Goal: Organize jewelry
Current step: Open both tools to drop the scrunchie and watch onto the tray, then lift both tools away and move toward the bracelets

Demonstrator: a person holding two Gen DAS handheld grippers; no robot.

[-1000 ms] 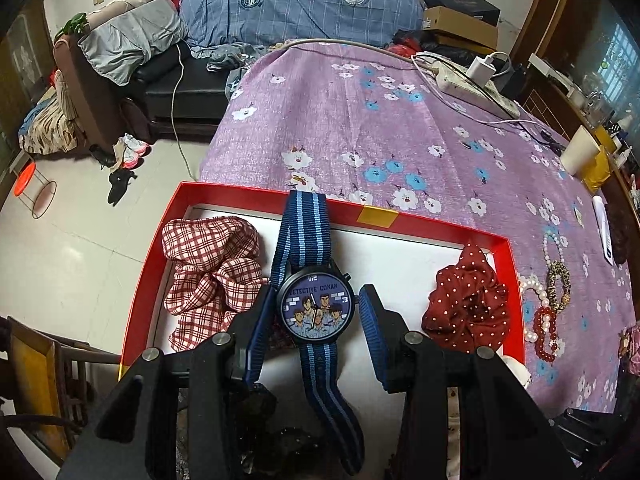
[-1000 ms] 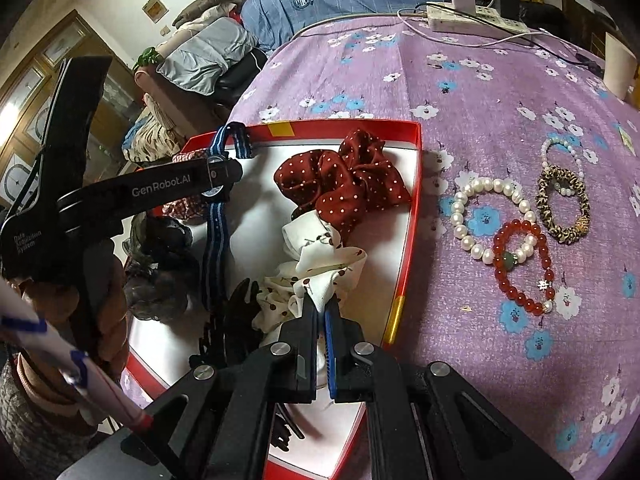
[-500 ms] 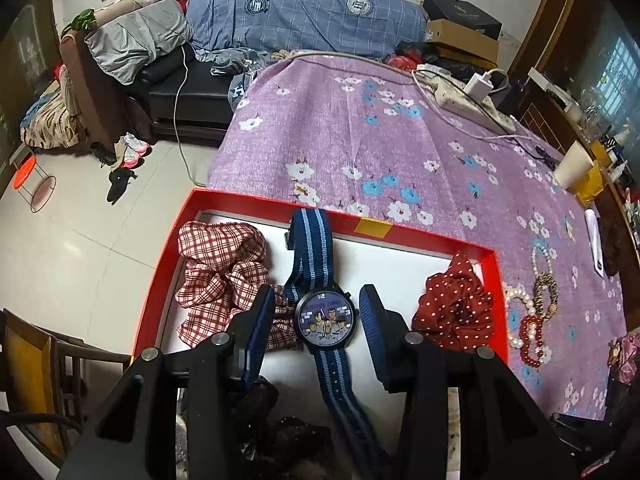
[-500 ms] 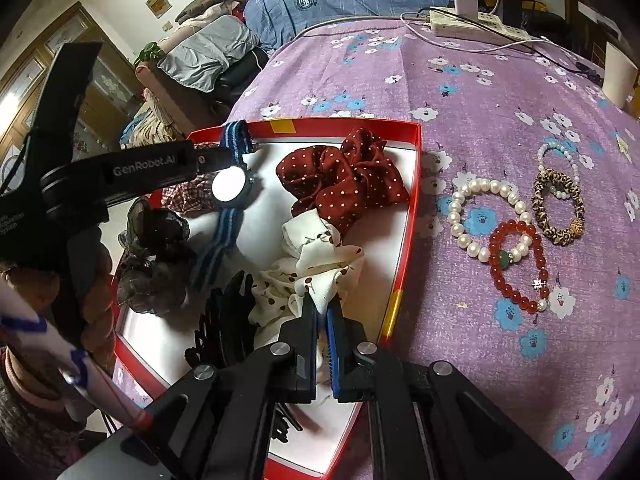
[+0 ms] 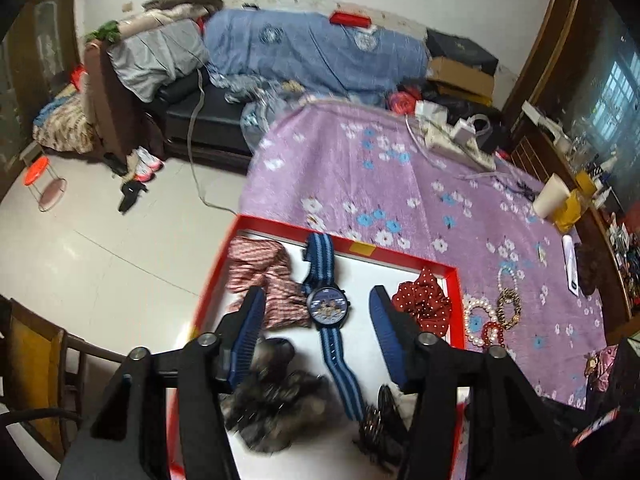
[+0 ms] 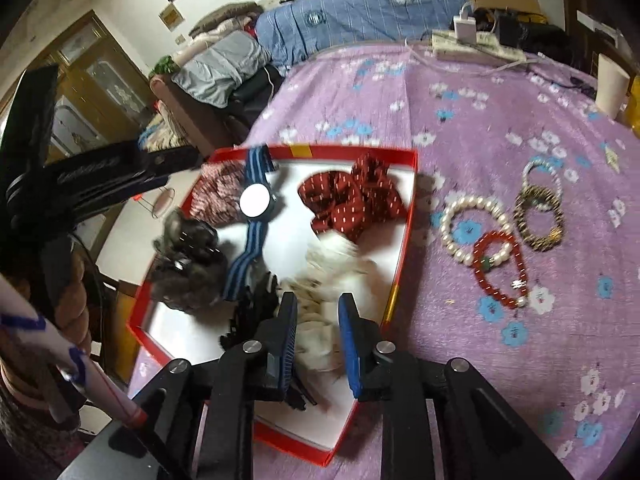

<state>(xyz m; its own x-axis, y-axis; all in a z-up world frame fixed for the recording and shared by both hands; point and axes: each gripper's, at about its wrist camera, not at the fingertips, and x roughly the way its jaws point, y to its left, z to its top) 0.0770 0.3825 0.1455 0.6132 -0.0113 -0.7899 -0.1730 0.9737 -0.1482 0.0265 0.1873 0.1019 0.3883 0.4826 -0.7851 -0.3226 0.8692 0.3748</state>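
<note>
A red box (image 5: 457, 304) (image 6: 408, 220) lies on the purple flowered cloth. Inside it lies a watch (image 5: 329, 307) (image 6: 256, 202) with a blue striped strap. My left gripper (image 5: 316, 304) is open and raised above the watch. My right gripper (image 6: 318, 312) is open above a white dotted scrunchie (image 6: 340, 276), which lies in the box. A dark red dotted scrunchie (image 5: 422, 300) (image 6: 352, 196), a plaid scrunchie (image 5: 260, 268) (image 6: 218, 196), a dark fuzzy scrunchie (image 5: 272, 404) (image 6: 188, 264) and a black hair clip (image 5: 380, 428) (image 6: 252, 308) also lie inside.
On the cloth right of the box lie a pearl bracelet (image 6: 460, 220), a red bead bracelet (image 6: 500, 268) and a brown patterned bracelet (image 6: 538, 216). A power strip (image 6: 476, 48) and a paper cup (image 6: 610, 84) stand at the far side. The table's left edge drops to the floor.
My left gripper opened wider and drew back up from the watch, which stays in the box. My right gripper opened and let go of the white scrunchie.
</note>
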